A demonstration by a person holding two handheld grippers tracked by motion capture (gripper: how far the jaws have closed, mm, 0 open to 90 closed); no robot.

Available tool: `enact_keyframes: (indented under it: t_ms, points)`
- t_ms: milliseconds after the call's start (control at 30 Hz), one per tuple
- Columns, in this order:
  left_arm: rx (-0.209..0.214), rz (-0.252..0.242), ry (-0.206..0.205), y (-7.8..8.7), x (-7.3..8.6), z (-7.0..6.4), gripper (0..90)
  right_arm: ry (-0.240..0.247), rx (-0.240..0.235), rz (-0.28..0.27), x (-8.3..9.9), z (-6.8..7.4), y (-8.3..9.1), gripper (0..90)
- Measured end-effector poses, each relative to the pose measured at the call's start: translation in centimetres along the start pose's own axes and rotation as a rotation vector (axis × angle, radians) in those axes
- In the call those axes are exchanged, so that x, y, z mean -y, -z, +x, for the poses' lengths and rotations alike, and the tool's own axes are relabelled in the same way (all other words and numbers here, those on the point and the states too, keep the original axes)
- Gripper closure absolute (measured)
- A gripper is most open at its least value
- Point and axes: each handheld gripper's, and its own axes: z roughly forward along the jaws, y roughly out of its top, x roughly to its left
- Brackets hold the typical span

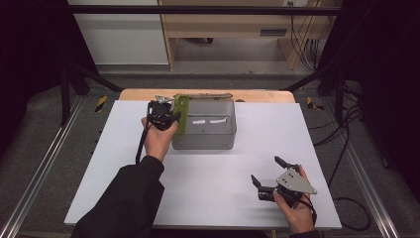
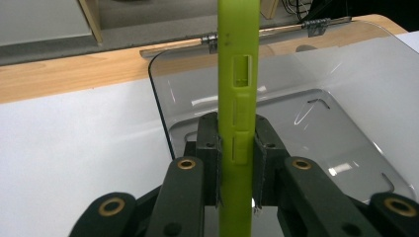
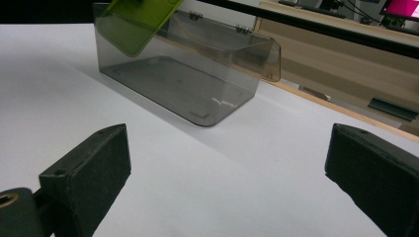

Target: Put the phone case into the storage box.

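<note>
A clear grey plastic box [image 1: 205, 126] with its hinged lid open stands at the back middle of the white table. My left gripper [image 1: 166, 115] is shut on a flat lime-green phone case [image 1: 181, 114], held on edge over the box's left wall. In the left gripper view the green case [image 2: 238, 94] runs upright between the jaws, above the open box [image 2: 316, 118]. My right gripper [image 1: 267, 176] rests open near the front right of the table, with nothing between its fingers. Its view looks across the table at the box [image 3: 188, 84] and the green case [image 3: 136, 22].
The white table top [image 1: 208, 183] lies on a wooden board whose back edge [image 1: 257, 95] shows behind the box. Wooden furniture [image 1: 228, 25] and cables [image 1: 346, 124] stand beyond and to the right of the table.
</note>
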Motion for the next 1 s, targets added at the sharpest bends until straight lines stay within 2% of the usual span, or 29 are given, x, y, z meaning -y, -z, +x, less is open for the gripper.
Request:
enact_keyframes:
  t_ms: [233,667,1000]
  points:
    - [0.012,0.029,0.022,-0.4,0.1,0.1,77.6,0.004,-0.01,-0.003,-0.1,0.2,-0.1,3.9]
    - [0.024,0.053,0.016,-0.9,0.4,0.2,77.6,0.002,-0.009,0.002,0.0,0.1,-0.1,3.9]
    - [0.032,0.065,0.039,-1.2,0.5,0.5,77.5,0.006,-0.011,0.005,0.0,0.2,0.0,3.9]
